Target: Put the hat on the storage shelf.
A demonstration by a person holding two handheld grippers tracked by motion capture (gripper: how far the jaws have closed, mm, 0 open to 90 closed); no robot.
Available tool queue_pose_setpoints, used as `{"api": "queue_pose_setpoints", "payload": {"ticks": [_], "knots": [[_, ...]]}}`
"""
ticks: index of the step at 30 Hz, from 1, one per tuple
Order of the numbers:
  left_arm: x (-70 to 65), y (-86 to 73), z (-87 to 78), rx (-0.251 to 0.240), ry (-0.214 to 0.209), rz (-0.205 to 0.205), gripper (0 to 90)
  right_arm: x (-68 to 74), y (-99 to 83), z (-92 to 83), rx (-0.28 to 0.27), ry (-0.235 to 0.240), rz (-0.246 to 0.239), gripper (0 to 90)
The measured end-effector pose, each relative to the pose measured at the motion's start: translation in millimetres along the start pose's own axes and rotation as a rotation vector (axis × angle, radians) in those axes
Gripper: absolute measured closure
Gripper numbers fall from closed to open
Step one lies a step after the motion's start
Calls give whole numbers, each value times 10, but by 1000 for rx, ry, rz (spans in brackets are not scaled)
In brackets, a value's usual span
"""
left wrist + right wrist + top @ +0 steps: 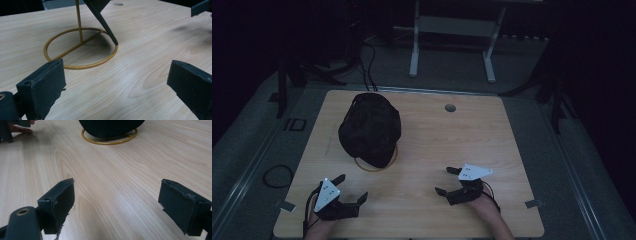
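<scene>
Wooden table: black hat on gold stand; left claw, right claw wide open, empty.

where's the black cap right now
In the high view the black fabric cap sits on a yellow wire stand at the wooden table's left-centre, beyond the left gripper.
</scene>
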State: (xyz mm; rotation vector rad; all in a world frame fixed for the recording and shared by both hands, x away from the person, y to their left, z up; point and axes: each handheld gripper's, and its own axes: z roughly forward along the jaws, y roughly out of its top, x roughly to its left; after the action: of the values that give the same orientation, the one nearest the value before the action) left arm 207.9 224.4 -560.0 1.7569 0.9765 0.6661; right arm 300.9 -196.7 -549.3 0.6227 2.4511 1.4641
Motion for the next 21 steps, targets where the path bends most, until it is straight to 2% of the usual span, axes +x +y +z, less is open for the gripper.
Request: {"api": "queue_pose_setpoints", "payload": {"ticks": [4,9,15,21], "knots": [[-1,0,1,1,2,-1,22,-2,-47,-43,26,-15,-15,135],[-4,-1,0,3,1,1,22,2,-87,-103,21,-24,-24,135],[-5,-4,-4,0,1,-3,22,-5,-142,-168,45,-60,-49,135],[1,-12,-15,2,-2,-5,22,-73,-195,-246,39,-85,-31,135]]}}
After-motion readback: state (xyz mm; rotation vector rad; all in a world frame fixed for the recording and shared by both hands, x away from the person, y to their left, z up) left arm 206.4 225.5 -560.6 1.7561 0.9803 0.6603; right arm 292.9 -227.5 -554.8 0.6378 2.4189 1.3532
